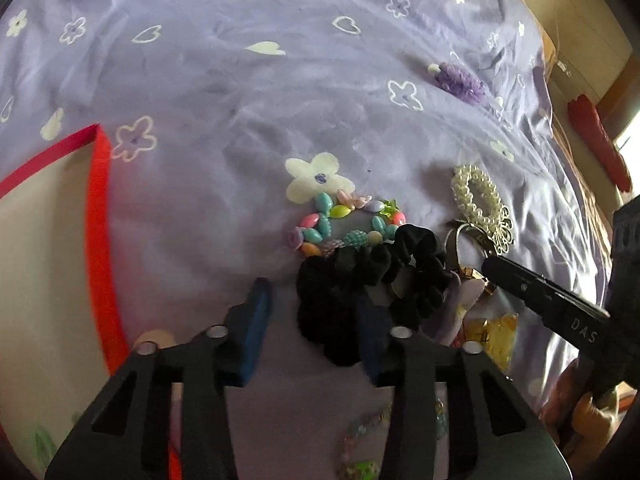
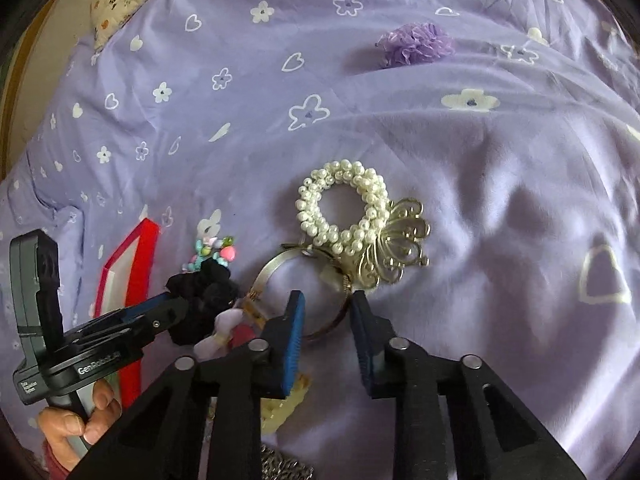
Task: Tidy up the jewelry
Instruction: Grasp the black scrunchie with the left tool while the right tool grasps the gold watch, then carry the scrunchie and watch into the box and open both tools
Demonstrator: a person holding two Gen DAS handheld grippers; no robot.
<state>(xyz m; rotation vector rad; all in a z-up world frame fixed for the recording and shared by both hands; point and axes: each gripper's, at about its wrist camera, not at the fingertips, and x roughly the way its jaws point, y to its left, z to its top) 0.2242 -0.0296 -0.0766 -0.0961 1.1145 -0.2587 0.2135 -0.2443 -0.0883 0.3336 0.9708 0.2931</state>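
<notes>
left wrist view: the left gripper [image 1: 316, 312] hangs low over a lilac flowered bedsheet [image 1: 240, 80], jaws spread. a black scrunchie [image 1: 372, 276] lies across its right finger [image 1: 376, 344]; whether that finger touches it cannot be told. just beyond the scrunchie sits a pastel bead bracelet [image 1: 340, 220]. a red-edged box [image 1: 100, 200] stands at the left. the right gripper [image 1: 496, 268] enters from the right, its tip at the metal pieces beside the scrunchie.

right wrist view: the right gripper [image 2: 326, 312] has its jaws spread on either side of the near rim of a silver bangle [image 2: 280, 268], not pinching it. a pearl bracelet [image 2: 340, 208] lies just beyond, touching a gold filigree hair clip [image 2: 394, 248]. a purple frilled scrunchie [image 2: 416, 44] lies well apart at the far side. the left gripper [image 2: 176, 304] reaches the black scrunchie [image 2: 204, 300] at left.
</notes>
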